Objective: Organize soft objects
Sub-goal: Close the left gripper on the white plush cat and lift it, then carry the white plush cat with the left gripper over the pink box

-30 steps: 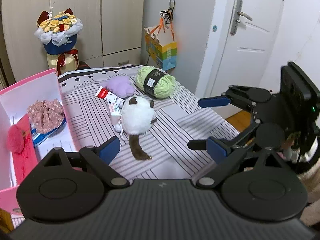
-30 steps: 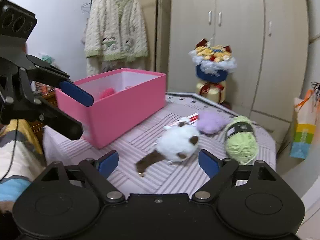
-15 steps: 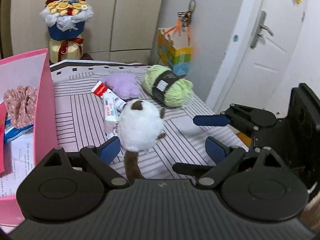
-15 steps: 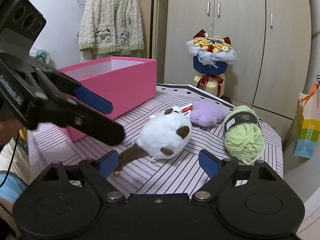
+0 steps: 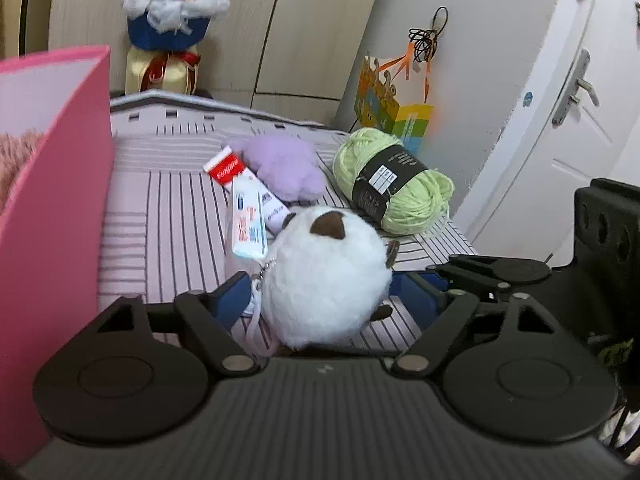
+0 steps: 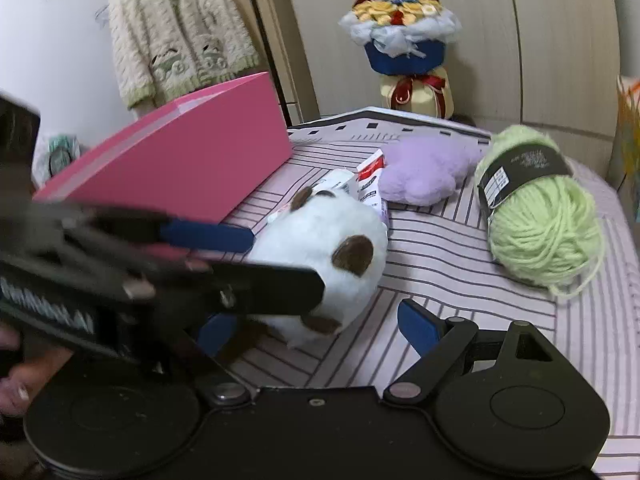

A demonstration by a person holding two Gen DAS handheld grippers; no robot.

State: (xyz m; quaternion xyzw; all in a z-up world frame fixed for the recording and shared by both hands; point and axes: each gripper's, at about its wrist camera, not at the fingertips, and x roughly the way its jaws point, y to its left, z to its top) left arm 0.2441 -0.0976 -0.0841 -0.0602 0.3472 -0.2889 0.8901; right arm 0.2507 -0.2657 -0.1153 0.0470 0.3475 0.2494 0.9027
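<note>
A round white plush (image 5: 324,280) with brown ears and a tail lies on the striped bed cover (image 5: 168,208). My left gripper (image 5: 324,296) straddles it, one blue pad on each side; its jaws are closing and the pads are not clearly pressing. From the right wrist view, the left gripper (image 6: 284,264) crosses in front of the white plush (image 6: 328,236). My right gripper (image 6: 316,326) stands open just before the plush, with only the plush's lower edge between its pads. A purple plush (image 5: 284,164) and a green yarn skein (image 5: 396,184) lie farther back.
An open pink box (image 5: 60,200) stands on the left of the bed, something pink and fuzzy inside. Toothpaste boxes (image 5: 248,216) lie against the white plush. A bouquet (image 5: 172,12) and wardrobe stand behind, a paper bag (image 5: 392,116) and a door to the right.
Both grippers came forward and down to the white plush. The left jaws narrowed around it, and the left gripper now crosses the right wrist view close up.
</note>
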